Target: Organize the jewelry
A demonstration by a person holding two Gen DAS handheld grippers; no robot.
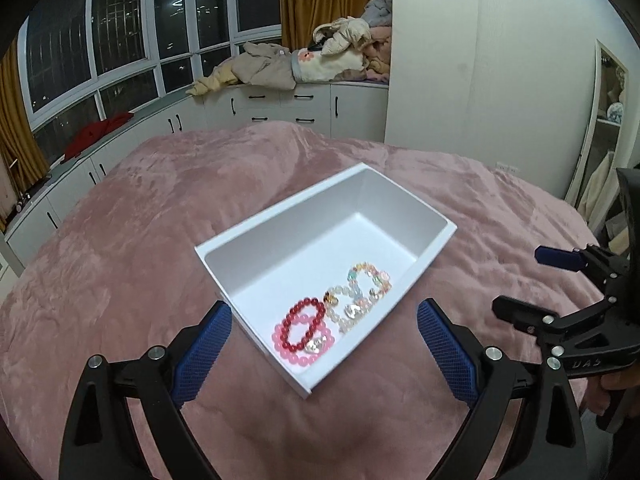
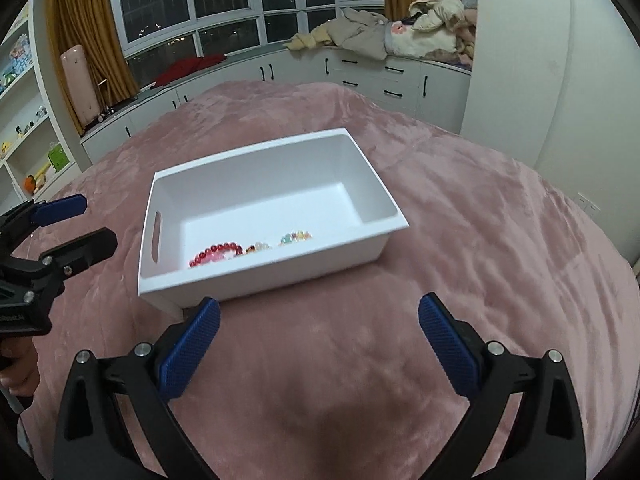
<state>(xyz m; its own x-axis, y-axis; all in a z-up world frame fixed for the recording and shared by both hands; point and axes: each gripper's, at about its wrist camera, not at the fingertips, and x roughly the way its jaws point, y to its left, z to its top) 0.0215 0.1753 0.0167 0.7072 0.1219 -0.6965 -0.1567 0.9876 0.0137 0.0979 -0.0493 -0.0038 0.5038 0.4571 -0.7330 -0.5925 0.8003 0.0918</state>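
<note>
A white box [image 1: 414,276] sits on the pink bed; it also shows in the right wrist view [image 2: 280,276]. Inside lie a red bead bracelet [image 1: 305,325] over a pink one [image 1: 298,356], a pale clear-bead bracelet [image 1: 345,309] and a pastel multicolour one [image 1: 370,280]. In the right wrist view the red bracelet [image 2: 216,252] and the others are partly hidden by the near wall. My left gripper [image 1: 324,344] is open and empty, just before the box's near corner. My right gripper [image 2: 320,344] is open and empty, on the near side of the box.
The pink blanket [image 1: 140,240] covers the bed. The right gripper [image 1: 560,292] shows at the right edge of the left wrist view; the left gripper [image 2: 64,232] shows at the left of the right wrist view. White cabinets [image 2: 380,76] with piled clothes line the window. Shelves [image 2: 24,120] stand at left.
</note>
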